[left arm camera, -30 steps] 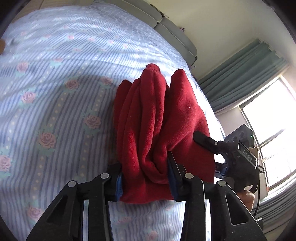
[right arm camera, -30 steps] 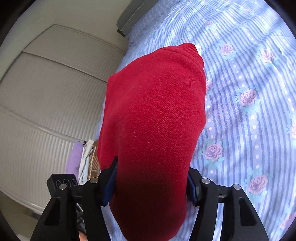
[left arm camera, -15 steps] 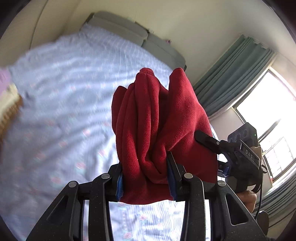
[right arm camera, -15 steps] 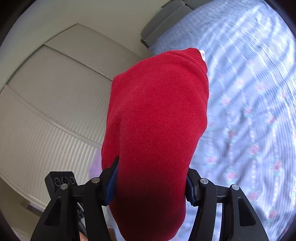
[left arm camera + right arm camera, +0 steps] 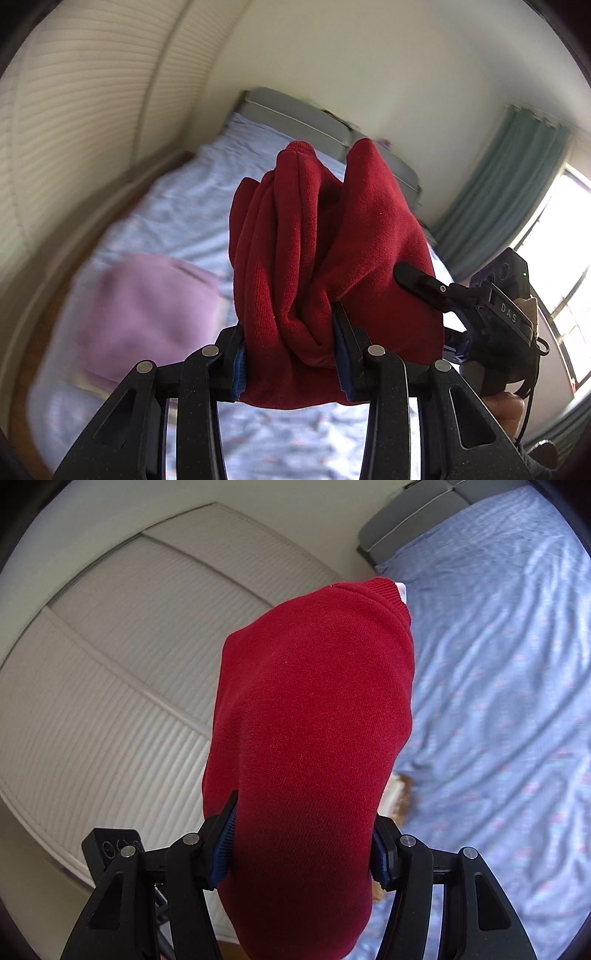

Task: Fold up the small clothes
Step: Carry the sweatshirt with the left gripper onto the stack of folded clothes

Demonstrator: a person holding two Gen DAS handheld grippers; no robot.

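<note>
Left gripper [image 5: 290, 356]: jaws narrowed on a thick bunched wad of the red garment [image 5: 332, 266], several layers pinched together. Right gripper [image 5: 301, 843]: jaws clamped on a smoother, broad span of the same red cloth; in the left view its body sits at about 4 o'clock of the bundle, one finger lying across the fabric.

Red garment: held up in the air between both tools, clear of the bed [image 5: 498, 701], ribbed edge at 12 o'clock from the right gripper, a white label just peeping past it.

Step in hand, as I judge it: carrying the folded piece toward the pile. To do it well, keep both grips level and close together so the layers do not slide apart, lower the far edge first, and release only once the cloth rests flat.

Count:
- Grippers: two.
- Red garments: one.
- Lilac folded item [image 5: 147, 306]: one, lying on the bed at 9 o'clock of the left gripper, blurred; possibly more beneath, cannot tell.
- Beds: one, grey headboard [image 5: 295, 114].
- Curtains [image 5: 509, 192]: one panel seen, at 2 o'clock.
- Slatted wardrobe doors [image 5: 122, 664]: several panels.
</note>
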